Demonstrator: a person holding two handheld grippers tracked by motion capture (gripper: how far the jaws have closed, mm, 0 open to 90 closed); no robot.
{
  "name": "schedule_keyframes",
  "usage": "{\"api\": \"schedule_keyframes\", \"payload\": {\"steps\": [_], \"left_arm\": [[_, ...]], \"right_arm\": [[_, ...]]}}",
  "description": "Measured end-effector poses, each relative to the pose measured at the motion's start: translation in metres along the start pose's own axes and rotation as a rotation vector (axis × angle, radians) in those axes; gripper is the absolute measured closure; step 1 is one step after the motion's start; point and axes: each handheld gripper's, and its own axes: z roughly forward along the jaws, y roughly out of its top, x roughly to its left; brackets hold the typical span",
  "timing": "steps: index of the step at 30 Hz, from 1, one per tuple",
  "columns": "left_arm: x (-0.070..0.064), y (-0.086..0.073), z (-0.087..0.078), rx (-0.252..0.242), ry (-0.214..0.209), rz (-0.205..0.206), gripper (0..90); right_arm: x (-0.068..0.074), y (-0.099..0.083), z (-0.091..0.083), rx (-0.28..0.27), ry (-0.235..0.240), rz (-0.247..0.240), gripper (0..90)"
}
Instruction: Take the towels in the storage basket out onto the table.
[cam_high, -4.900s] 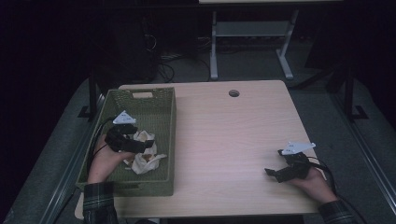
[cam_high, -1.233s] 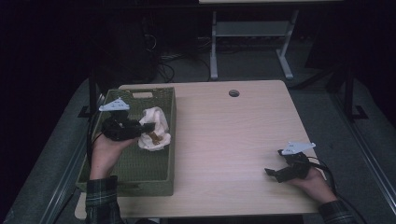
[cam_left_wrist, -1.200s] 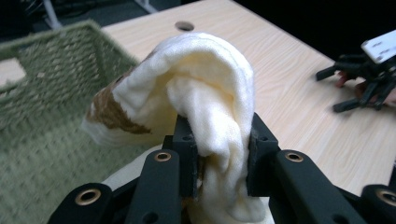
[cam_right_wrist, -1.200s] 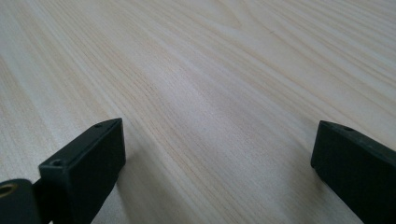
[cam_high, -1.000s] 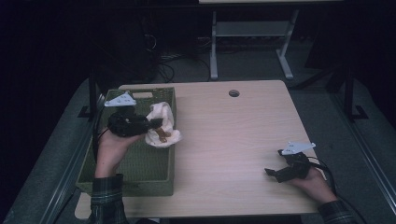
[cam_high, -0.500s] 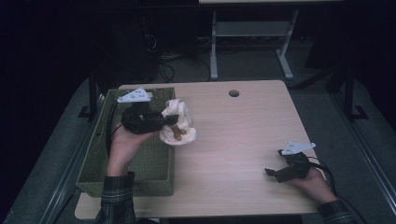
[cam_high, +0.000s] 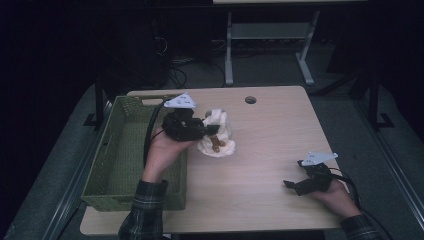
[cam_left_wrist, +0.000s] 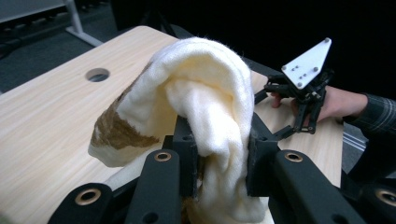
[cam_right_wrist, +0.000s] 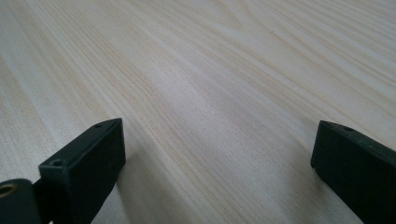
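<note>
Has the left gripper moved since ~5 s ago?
Yes. The left gripper, shut on the cream cloth, has gone from inside the green basket rightward past its right rim to over the table.

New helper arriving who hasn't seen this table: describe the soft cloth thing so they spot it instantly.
On the wooden table, look just right of the green basket. The left gripper pinches a fluffy cream cloth there, the one soft, pale item, with a brown patch.
</note>
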Motion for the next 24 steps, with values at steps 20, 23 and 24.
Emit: {"api": "schedule_keyframes", "payload": {"steps": [20, 23, 24], "left_arm": [[-0.027, 0.0, 0.072, 0.056, -0.029, 0.037, 70.5], [-0.03, -0.003, 0.083, 0.07, -0.024, 0.036, 70.4], [-0.033, -0.004, 0.09, 0.077, -0.018, 0.04, 70.4]], "right_arm": [[0.0, 0.0, 0.0, 0.0, 0.0, 0.001, 2.8], [0.0, 0.0, 0.0, 0.0, 0.001, 0.002, 2.8], [0.0, 0.0, 0.0, 0.0, 0.001, 0.002, 2.8]]}}
